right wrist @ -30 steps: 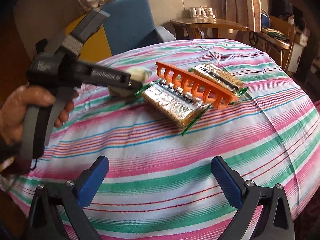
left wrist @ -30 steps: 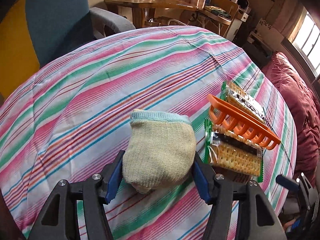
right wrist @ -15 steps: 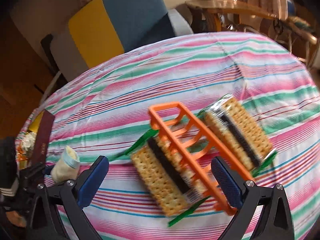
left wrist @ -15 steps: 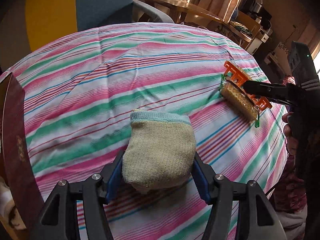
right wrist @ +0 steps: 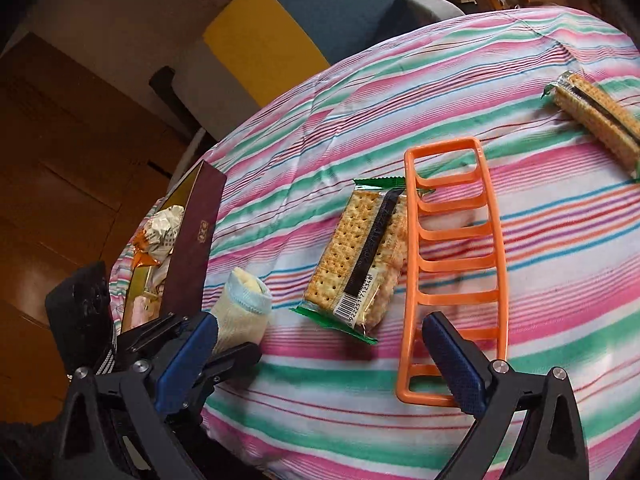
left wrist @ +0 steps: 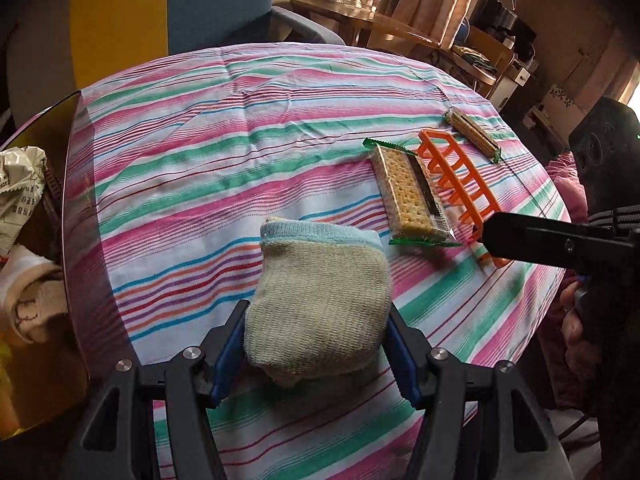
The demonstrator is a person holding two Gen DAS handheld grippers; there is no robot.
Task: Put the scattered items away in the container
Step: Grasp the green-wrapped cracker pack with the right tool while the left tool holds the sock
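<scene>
Left gripper (left wrist: 316, 344) clamped on the rolled sock (left wrist: 320, 304), carried above the striped tablecloth (left wrist: 240, 140). Box (right wrist: 192, 240) sits at the table's left edge (already part-filled). Next: swing left, release inside. Right gripper (right wrist: 320, 364) spread wide over the cracker packet (right wrist: 360, 256).

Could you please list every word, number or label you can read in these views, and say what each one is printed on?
"6 92225 712348", roughly, under the barcode on the near cracker pack; some digits uncertain.
Printed characters on the crumpled wrapper in the box: too blurred to read.
Small gold emblem on the box wall: a mark, not legible text.
Far cracker pack, orange rack, sock: no text visible.
</scene>
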